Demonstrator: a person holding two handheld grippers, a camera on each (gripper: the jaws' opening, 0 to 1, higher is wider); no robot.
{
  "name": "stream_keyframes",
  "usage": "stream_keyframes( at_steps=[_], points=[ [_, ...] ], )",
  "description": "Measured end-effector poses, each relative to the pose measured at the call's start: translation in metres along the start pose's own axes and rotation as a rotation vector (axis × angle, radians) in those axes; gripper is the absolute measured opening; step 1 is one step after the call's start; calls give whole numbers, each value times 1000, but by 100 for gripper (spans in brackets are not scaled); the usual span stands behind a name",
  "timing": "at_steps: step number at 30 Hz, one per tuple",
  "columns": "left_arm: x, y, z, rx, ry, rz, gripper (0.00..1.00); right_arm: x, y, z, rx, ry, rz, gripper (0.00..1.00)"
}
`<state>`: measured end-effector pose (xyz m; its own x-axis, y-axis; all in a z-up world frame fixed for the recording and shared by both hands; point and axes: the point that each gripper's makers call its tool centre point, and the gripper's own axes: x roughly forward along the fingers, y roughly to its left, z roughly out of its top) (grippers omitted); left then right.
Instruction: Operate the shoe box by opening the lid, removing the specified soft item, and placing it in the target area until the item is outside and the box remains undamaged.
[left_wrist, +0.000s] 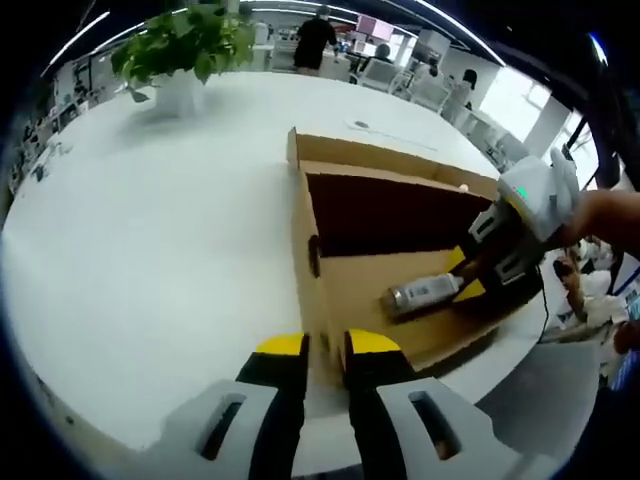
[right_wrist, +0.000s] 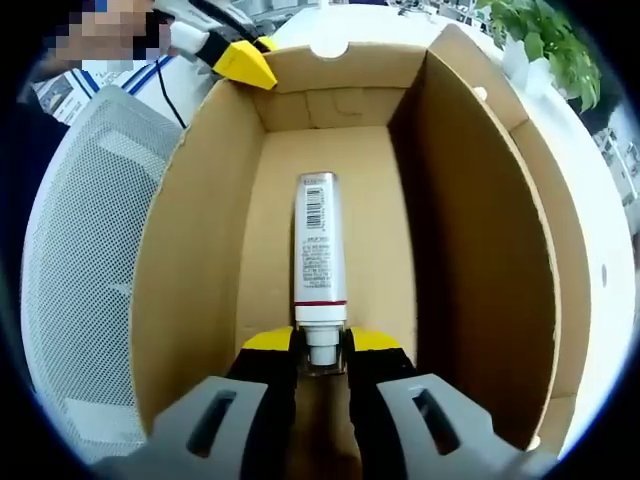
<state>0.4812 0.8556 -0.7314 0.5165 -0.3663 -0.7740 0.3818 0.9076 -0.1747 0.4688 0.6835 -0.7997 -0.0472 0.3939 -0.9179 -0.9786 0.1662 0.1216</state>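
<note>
Bench (left_wrist: 150, 230): big white top, lots of bare room on the far side of the box toward the potted plant (left_wrist: 185, 50) at the far corner; near edge curves off just behind the box, so little margin there.

Shoe box (left_wrist: 340, 290): cardboard, lid already open, sits near the bench's rounded near edge. Lid-opening step looks done; step in hand is the removal of the item.

Left gripper (left_wrist: 324, 352): jaws pinched together on the top edge of one box wall, prob. steadying it. In the right gripper view its yellow tip sits on the far wall corner.

Tube (right_wrist: 319, 250): white soft tube w/ barcode, lying flat on the box floor, mid-length, cap end toward the right gripper (right_wrist: 321, 350), whose jaws are clamped on the cap/neck.

Next move, by my read: lift straight up between the walls, keep the tube clear of the tall side wall and flap, then carry over to open bench. Left shd keep hold w/o crushing the cardboard edge. Target area isn't marked that I can see.
</note>
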Motion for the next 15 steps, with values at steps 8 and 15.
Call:
stream_keyframes(
  at_steps=[8,15],
  points=[
    [-22,-31,41,347,-72,-51,13,-1,0,0,5,-11,0,17],
    [4,-99,30,812,19,-354,3,-1,-1,0,14,-21,-2,17]
  ],
)
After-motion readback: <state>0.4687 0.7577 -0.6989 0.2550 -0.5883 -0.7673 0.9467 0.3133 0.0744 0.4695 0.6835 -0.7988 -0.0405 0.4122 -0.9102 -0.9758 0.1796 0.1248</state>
